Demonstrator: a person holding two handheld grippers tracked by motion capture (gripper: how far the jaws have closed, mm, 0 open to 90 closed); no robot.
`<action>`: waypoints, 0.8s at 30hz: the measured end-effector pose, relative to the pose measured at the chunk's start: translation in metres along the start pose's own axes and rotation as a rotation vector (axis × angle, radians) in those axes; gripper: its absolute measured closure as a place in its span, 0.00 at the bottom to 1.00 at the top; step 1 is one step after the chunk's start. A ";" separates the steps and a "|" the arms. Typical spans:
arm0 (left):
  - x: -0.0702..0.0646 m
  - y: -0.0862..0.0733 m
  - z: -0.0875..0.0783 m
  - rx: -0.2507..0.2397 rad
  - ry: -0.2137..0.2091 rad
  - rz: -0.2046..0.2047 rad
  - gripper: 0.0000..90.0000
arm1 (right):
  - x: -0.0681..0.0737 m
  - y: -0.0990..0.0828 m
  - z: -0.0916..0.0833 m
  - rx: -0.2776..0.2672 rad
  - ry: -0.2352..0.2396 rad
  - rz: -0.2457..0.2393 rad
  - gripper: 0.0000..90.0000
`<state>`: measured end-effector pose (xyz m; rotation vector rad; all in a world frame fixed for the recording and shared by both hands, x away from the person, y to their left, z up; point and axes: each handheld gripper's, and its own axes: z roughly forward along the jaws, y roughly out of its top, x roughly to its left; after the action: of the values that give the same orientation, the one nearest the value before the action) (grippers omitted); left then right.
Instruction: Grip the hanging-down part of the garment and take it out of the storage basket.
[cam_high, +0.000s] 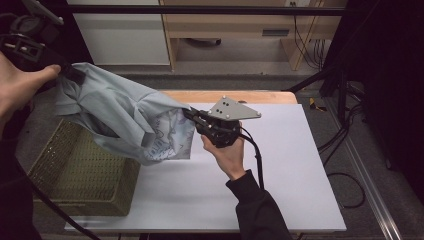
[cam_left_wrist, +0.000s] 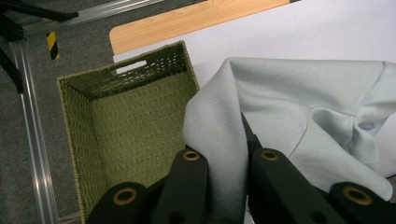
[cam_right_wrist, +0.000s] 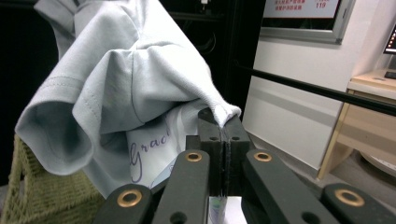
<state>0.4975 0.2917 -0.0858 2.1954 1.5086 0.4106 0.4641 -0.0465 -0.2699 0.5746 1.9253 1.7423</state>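
A pale grey-blue cotton T-shirt (cam_high: 120, 112) hangs in the air between the person's two hand-held grippers, stretched from the far left toward the middle of the table. The left gripper (cam_high: 65, 70), black and held up high at the far left, has its jaws pinched on one edge of the shirt; in the left gripper view the cloth (cam_left_wrist: 280, 116) runs straight down between the two black jaws, which press it from both sides. The right gripper (cam_high: 192, 116), black with a grey three-cornered plate on top, sits to the right of the shirt over the white table top (cam_high: 280, 175), its jaws closed tight on a bunched fold of fabric (cam_right_wrist: 224, 112). In the right gripper view, cursive lettering shows on the shirt's lighter inner face.

The shirt sags between the two grips, its lowest fold hanging above the right rim of a green woven rectangular basket (cam_high: 75, 170) that stands at the near left of the table. In the left gripper view the basket (cam_left_wrist: 130, 121) lies open below and to the left of the cloth.
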 end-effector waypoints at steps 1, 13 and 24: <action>-0.001 0.000 0.001 0.000 0.000 -0.002 0.96 | 0.000 -0.001 0.000 0.013 0.002 -0.007 1.00; -0.019 0.005 0.020 0.035 -0.022 0.047 0.96 | 0.003 -0.053 0.018 0.132 0.035 0.072 0.99; -0.022 0.007 0.032 0.064 -0.020 0.052 0.96 | 0.014 -0.095 0.026 0.225 0.081 0.107 0.63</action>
<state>0.5105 0.2634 -0.1092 2.2857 1.4759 0.3610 0.4696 -0.0273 -0.3672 0.7077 2.2015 1.6457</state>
